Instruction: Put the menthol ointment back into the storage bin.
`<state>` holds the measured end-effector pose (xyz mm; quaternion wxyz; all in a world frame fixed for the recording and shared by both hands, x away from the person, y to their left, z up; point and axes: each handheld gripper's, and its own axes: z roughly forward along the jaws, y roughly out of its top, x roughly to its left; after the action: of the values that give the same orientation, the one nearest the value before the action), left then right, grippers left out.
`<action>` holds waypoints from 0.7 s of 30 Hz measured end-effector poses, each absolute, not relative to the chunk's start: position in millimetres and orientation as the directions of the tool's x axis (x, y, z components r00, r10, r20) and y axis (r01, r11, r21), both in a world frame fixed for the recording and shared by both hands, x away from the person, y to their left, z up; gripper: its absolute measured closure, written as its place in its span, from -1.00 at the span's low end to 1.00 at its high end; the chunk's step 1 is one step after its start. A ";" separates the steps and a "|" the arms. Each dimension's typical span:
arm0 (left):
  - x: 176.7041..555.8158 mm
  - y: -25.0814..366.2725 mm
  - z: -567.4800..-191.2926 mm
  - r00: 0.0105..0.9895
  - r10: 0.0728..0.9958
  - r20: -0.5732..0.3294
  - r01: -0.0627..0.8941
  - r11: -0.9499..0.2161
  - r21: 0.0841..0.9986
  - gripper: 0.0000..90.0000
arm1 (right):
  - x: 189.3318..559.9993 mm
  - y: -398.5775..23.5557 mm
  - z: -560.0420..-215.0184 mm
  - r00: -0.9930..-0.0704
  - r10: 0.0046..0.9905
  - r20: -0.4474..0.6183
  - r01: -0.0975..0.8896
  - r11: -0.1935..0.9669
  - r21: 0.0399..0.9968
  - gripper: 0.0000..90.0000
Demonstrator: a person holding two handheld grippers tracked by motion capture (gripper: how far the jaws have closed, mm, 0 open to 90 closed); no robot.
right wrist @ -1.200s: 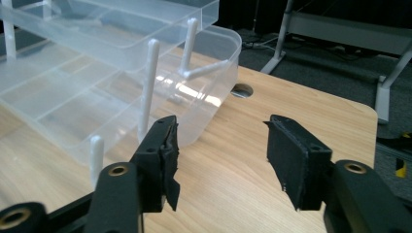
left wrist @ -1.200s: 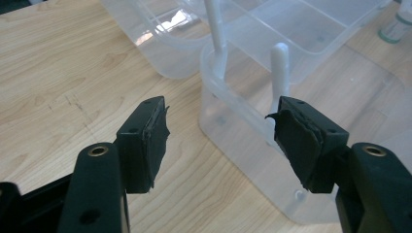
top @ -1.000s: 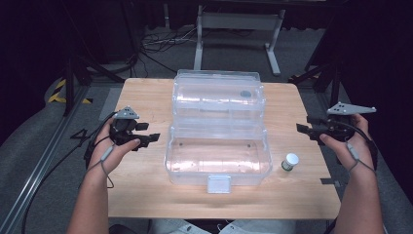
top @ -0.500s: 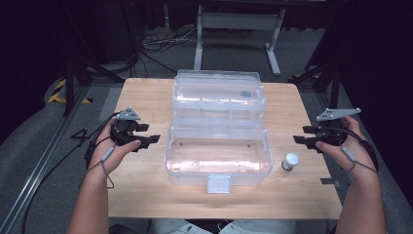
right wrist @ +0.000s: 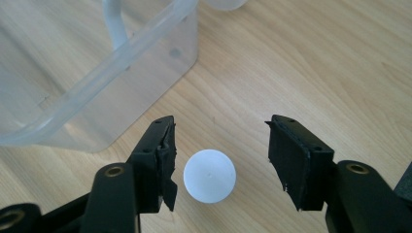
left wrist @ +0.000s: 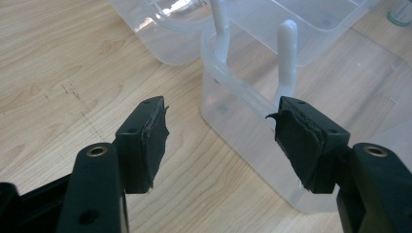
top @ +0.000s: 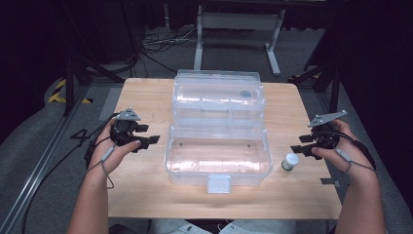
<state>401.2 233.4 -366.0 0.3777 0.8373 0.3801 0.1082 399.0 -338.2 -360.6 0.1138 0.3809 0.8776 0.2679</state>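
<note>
While hovering over the wooden table [top: 146, 195] in the high view, flanking an open clear plastic box [top: 217, 156].

Left gripper [left wrist: 218, 141]: gaping, empty, facing the box wall.

Right gripper [right wrist: 221, 160]: gaping around the white-capped bottle [right wrist: 209, 175], not yet gripping; boxing probably remaining.
</note>
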 end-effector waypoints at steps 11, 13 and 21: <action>401.8 234.5 -366.9 0.689 0.718 -0.100 0.553 -0.432 0.712 -0.19 | 403.5 -333.1 -375.3 -0.705 0.708 0.036 0.632 0.604 0.485 -0.06; 401.5 234.6 -366.9 0.688 0.718 -0.105 0.557 -0.430 0.710 -0.19 | 403.8 -332.2 -377.8 -0.707 0.706 0.040 0.638 0.612 0.466 -0.06; 401.2 234.3 -367.1 0.687 0.718 -0.107 0.560 -0.430 0.709 -0.19 | 405.1 -328.0 -387.9 -0.729 0.681 0.065 0.642 0.649 0.408 -0.09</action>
<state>401.2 234.3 -367.1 0.3744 0.8388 0.3809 0.1060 405.1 -328.0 -387.9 0.0473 0.3649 0.9067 0.2060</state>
